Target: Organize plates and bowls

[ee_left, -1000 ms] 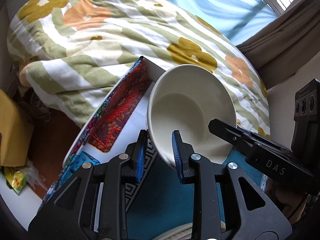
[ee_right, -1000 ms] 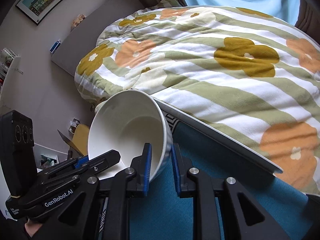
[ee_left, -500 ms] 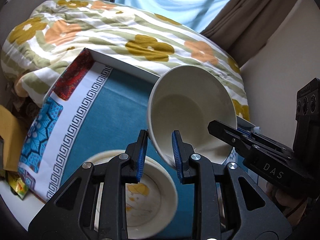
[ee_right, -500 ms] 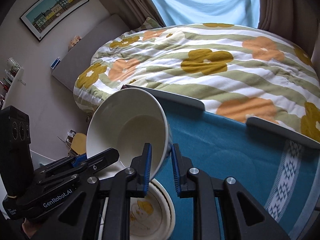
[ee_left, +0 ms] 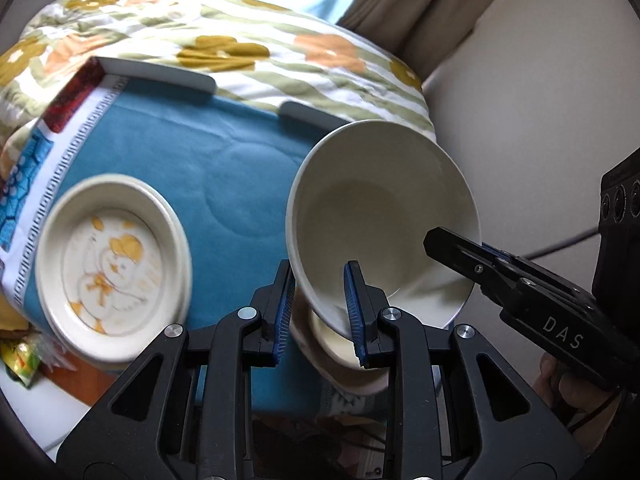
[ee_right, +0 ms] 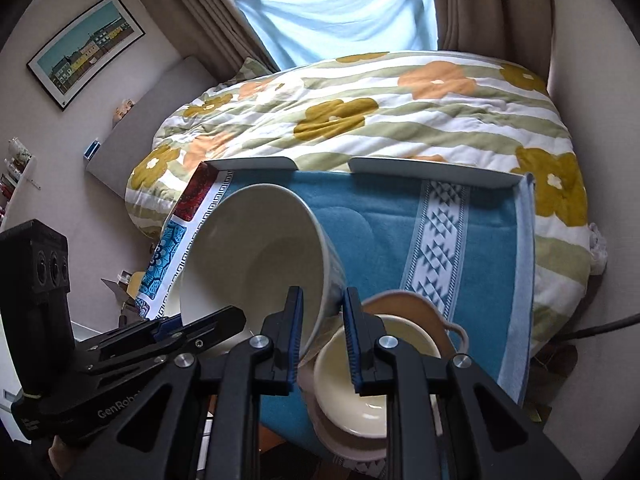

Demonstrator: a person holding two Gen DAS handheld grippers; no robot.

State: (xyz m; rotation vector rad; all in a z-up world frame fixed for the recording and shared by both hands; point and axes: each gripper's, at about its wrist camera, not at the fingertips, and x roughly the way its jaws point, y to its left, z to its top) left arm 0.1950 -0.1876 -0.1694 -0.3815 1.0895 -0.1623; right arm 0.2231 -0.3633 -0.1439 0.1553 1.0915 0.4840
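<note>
A large white bowl (ee_left: 380, 216) (ee_right: 256, 264) hangs tilted above the blue-towelled tray (ee_left: 156, 74) (ee_right: 432, 172). My left gripper (ee_left: 319, 308) is shut on its near rim, and my right gripper (ee_right: 323, 330) is shut on the opposite rim. Each gripper shows in the other's view: the right gripper (ee_left: 460, 248) and the left gripper (ee_right: 208, 324). Just below the held bowl sits a small cream bowl (ee_right: 360, 384) (ee_left: 332, 344) inside a tan handled dish (ee_right: 424, 316). A stack of plates with a yellow cartoon print (ee_left: 112, 264) rests on the tray's left side.
The tray lies against a bed with a flowered, striped duvet (ee_right: 380, 120). Curtains and a window (ee_right: 340, 8) stand behind, and a white wall (ee_left: 520, 120) rises on the right. A framed picture (ee_right: 88, 48) hangs on the left wall. Clutter lies on the floor at lower left (ee_left: 20, 356).
Both grippers have carried the white bowl rightwards across the tray, from its left edge past the printed plates to above the small cream bowl. The grips have stayed the same.
</note>
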